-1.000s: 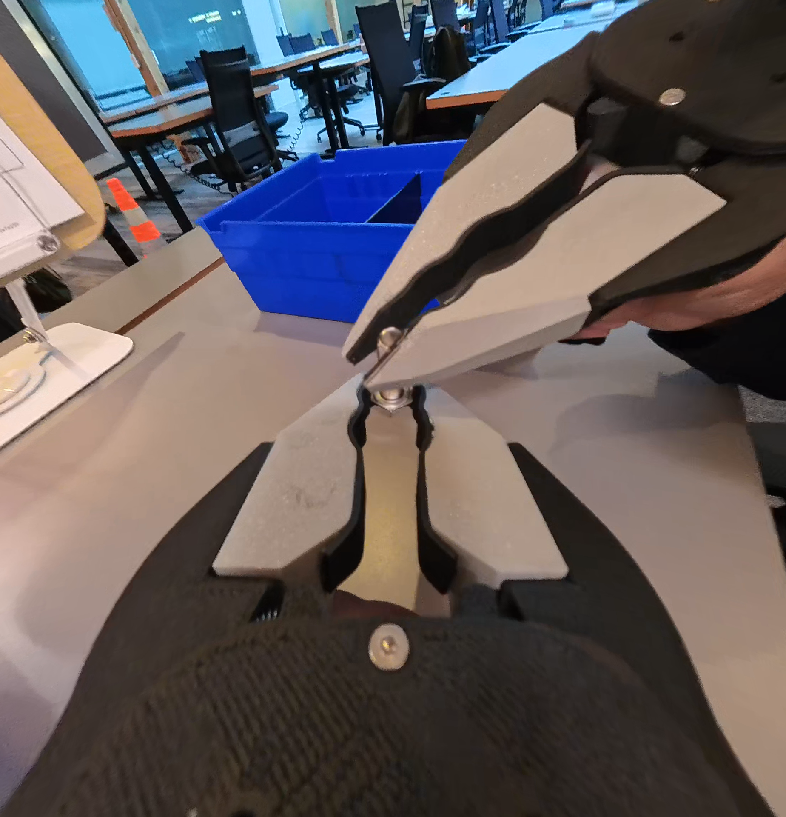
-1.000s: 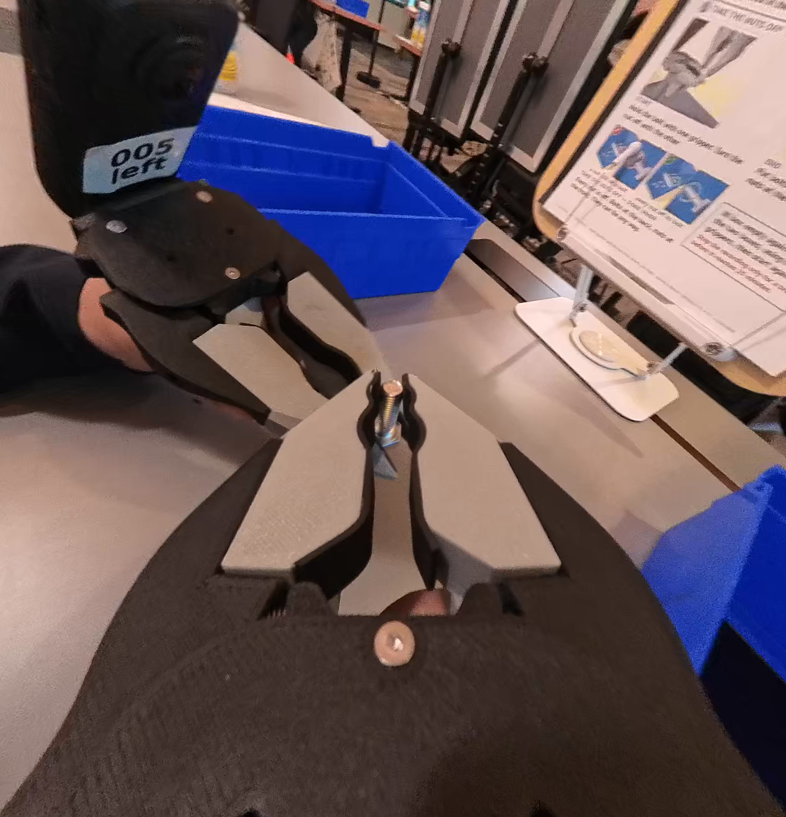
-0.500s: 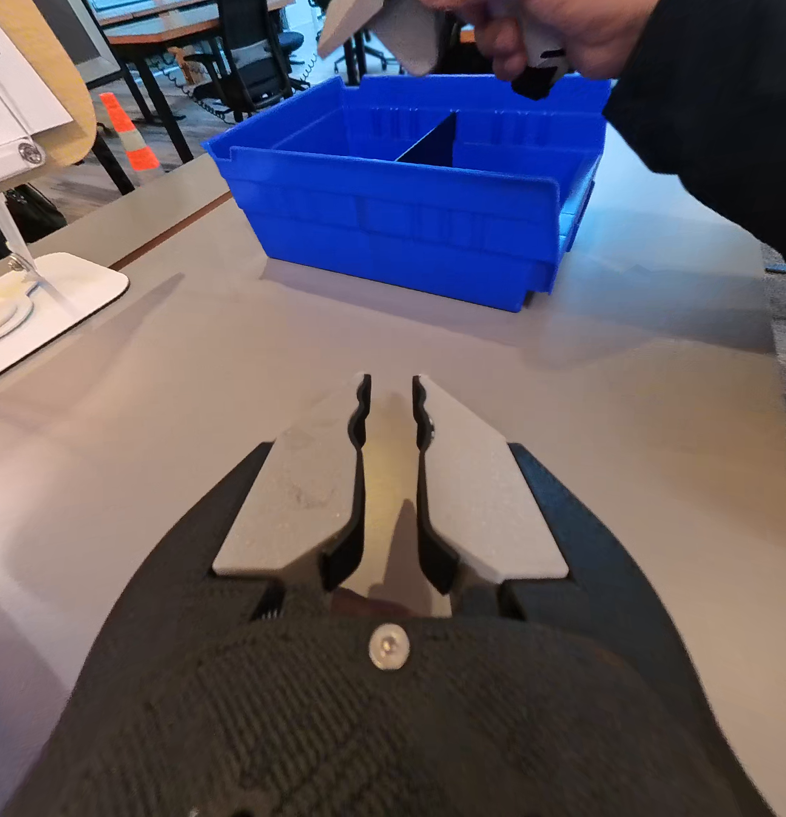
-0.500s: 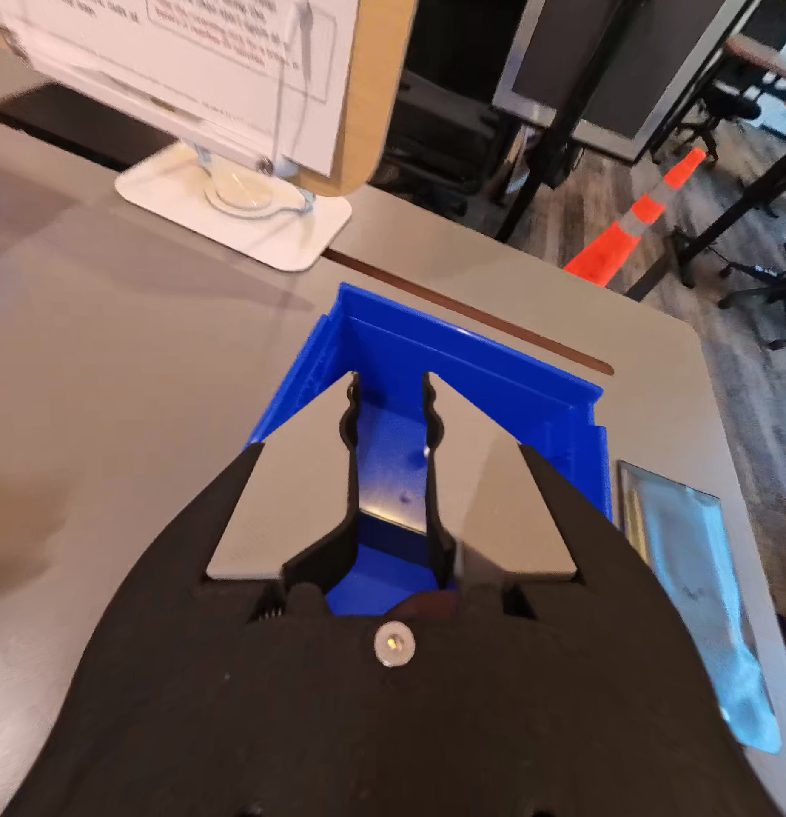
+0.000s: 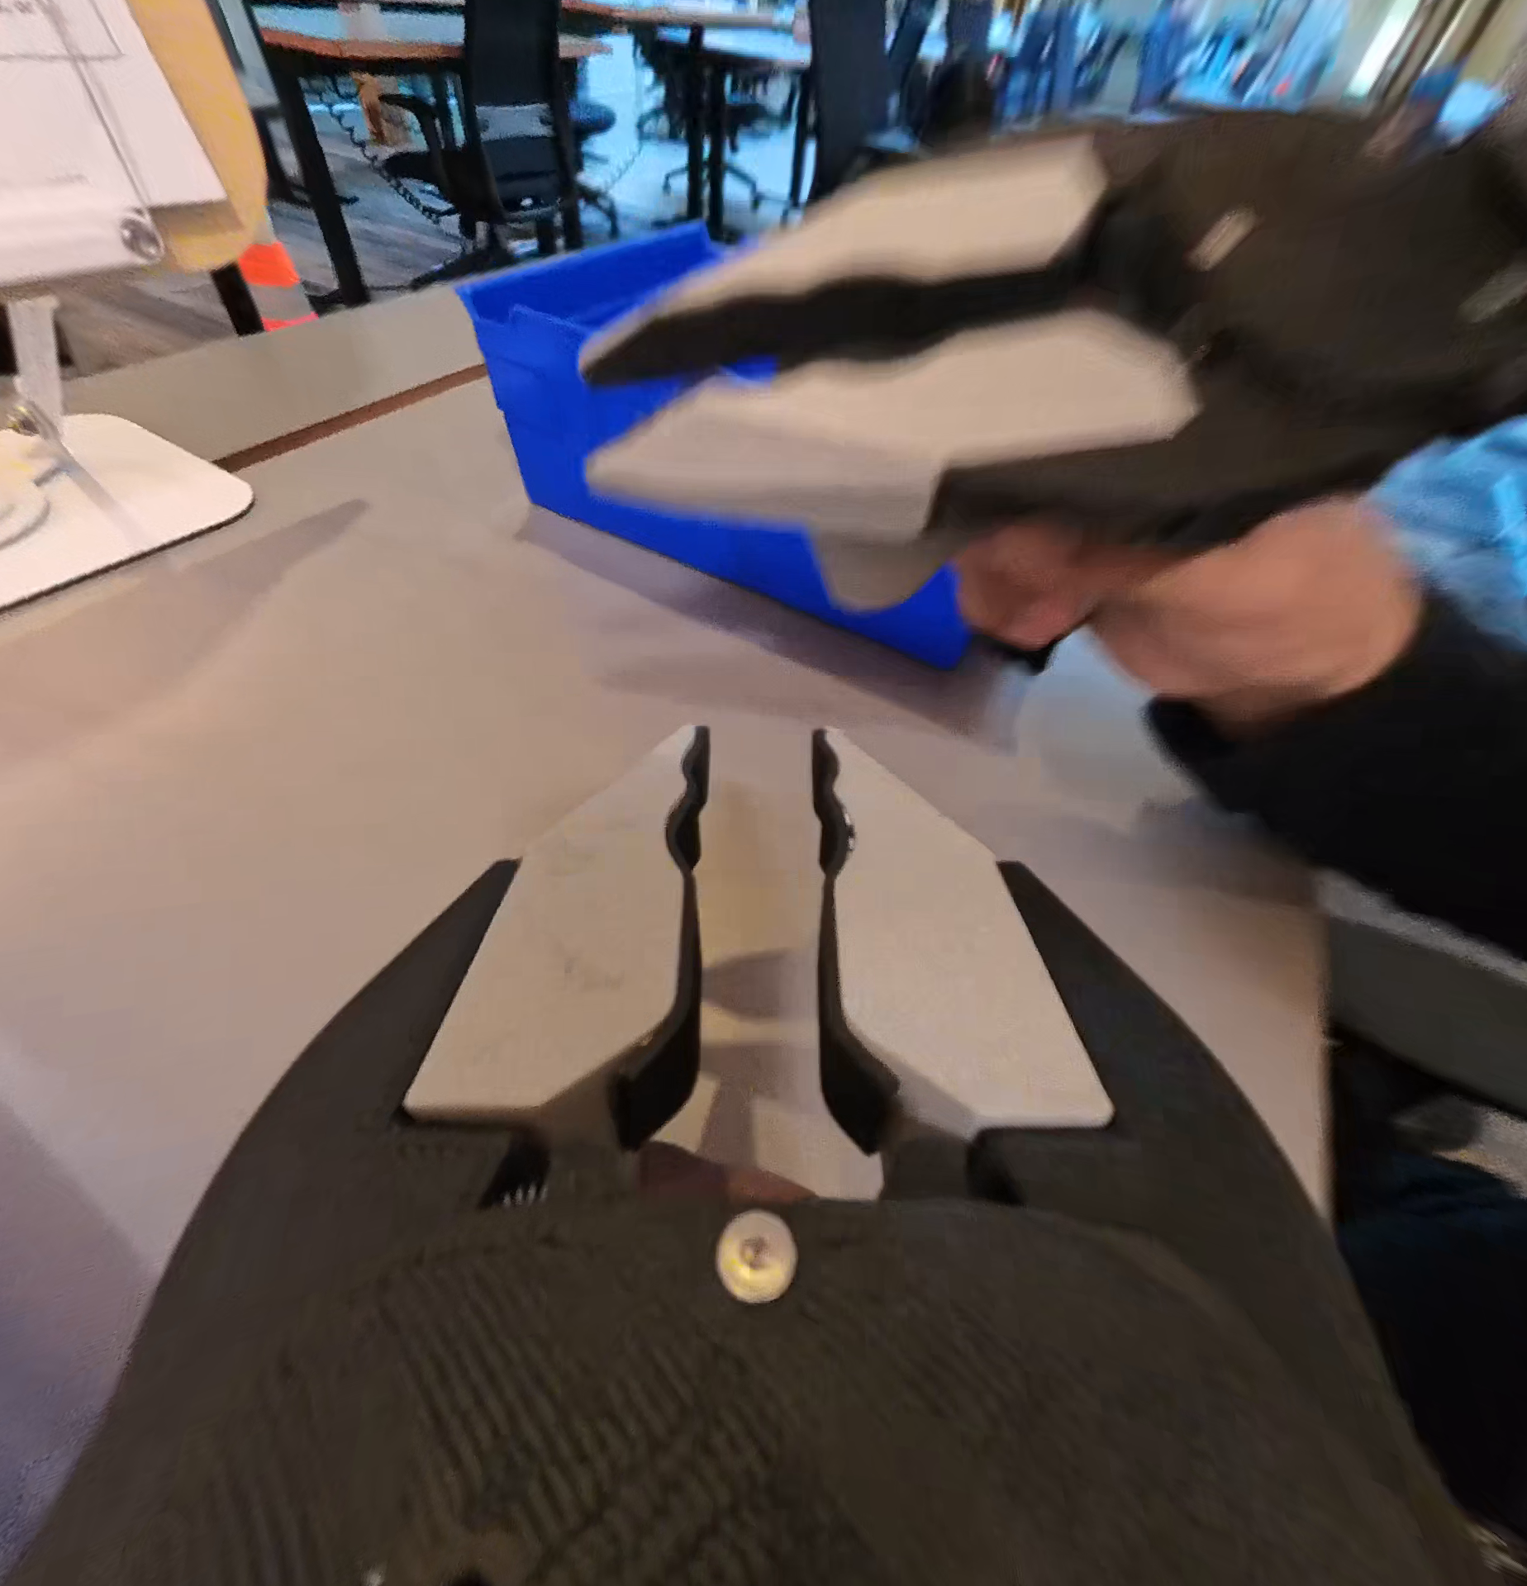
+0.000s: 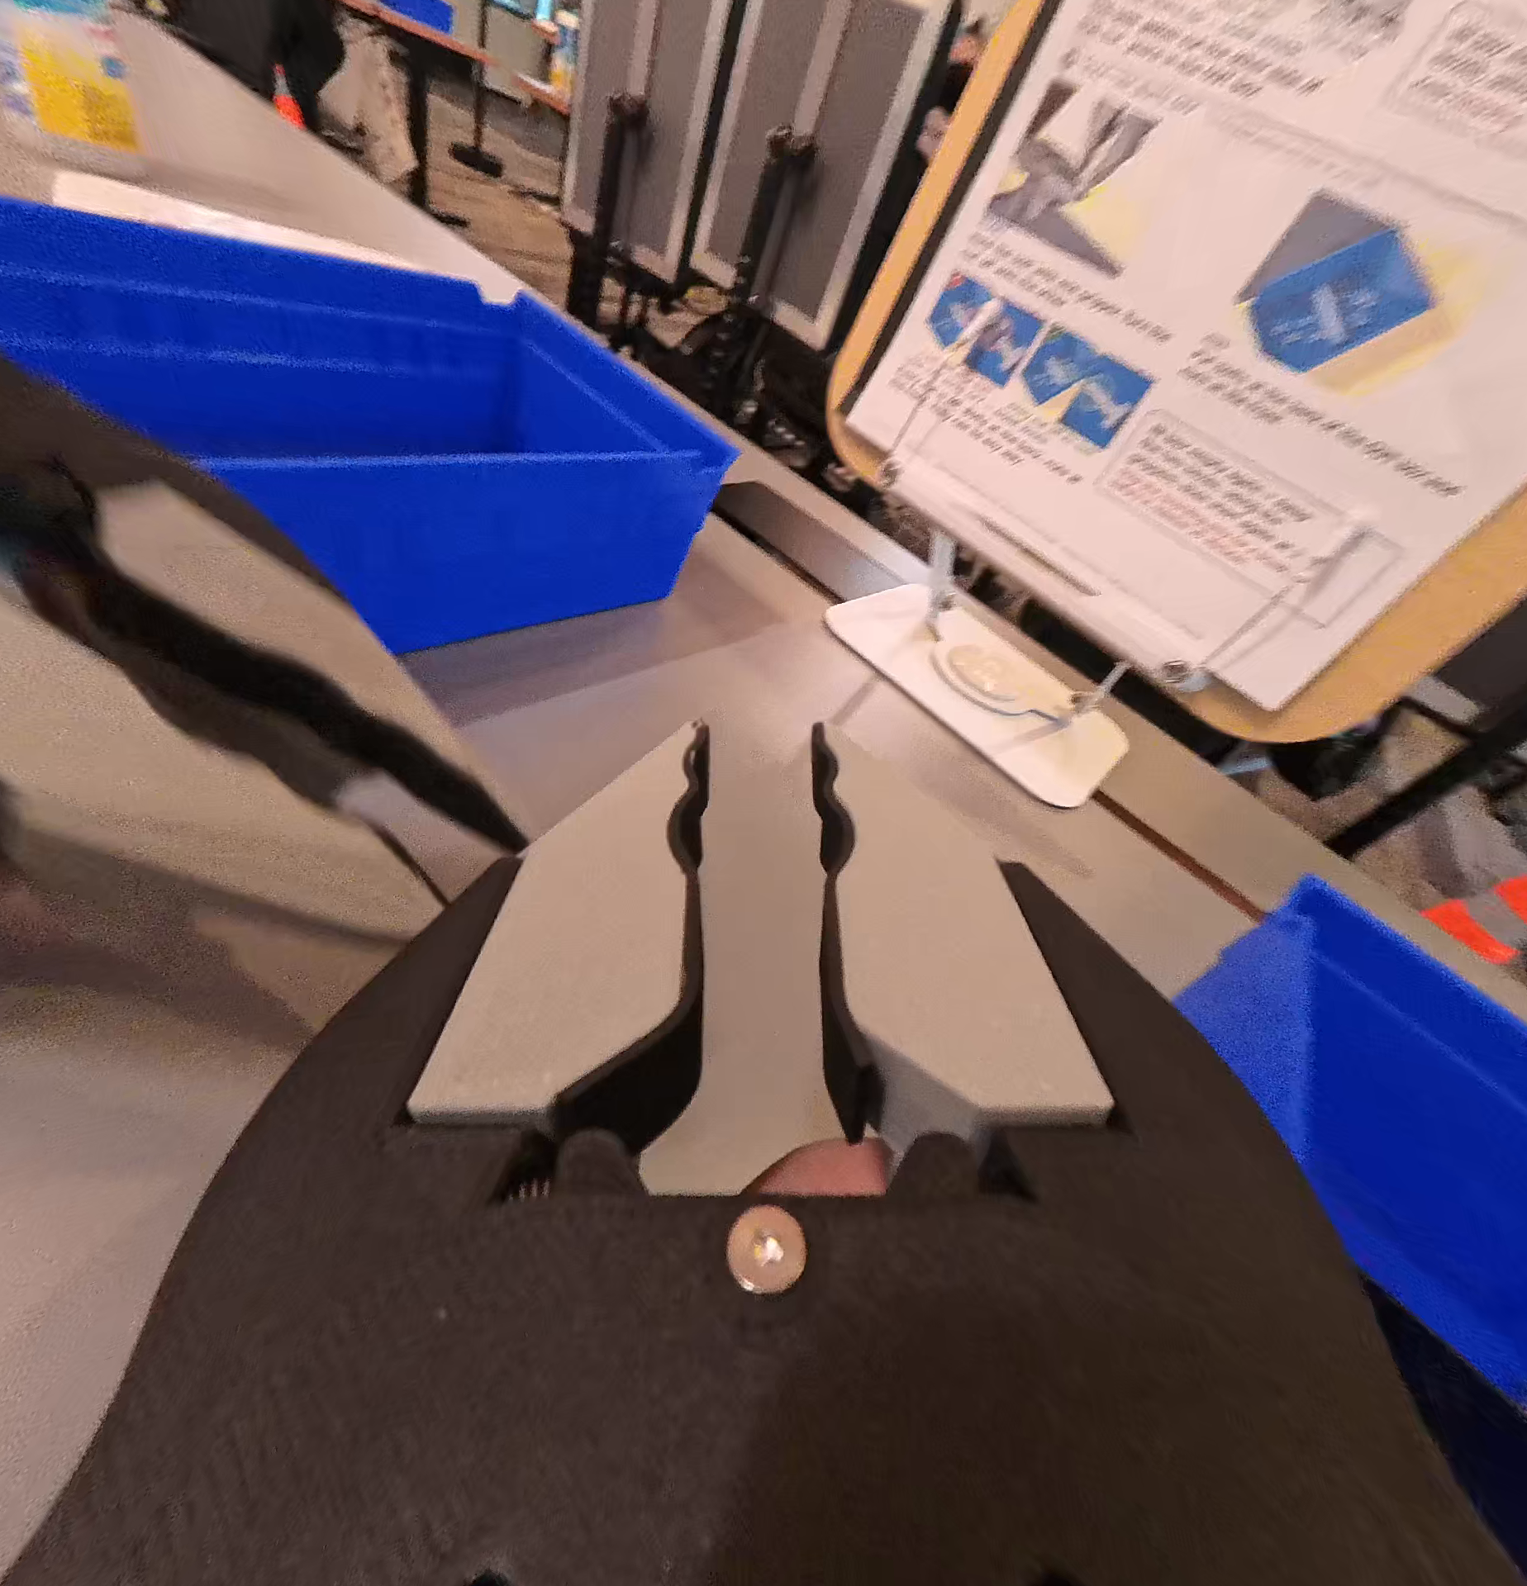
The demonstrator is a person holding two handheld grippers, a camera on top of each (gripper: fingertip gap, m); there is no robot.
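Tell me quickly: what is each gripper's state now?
Left gripper: open, holding nothing, above the table.
Right gripper: open, holding nothing.

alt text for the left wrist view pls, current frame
The left tool, open and empty, hangs over a grey table. The blurred right tool, also open, crosses in front of a blue bin; a white sign stand sits at left.

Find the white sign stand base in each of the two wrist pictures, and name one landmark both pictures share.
Left wrist view: the white stand base lies at the left edge, on the grey table.
Right wrist view: the same base lies right of centre, under the instruction board.
Shared landmark: the blue bin beside it.
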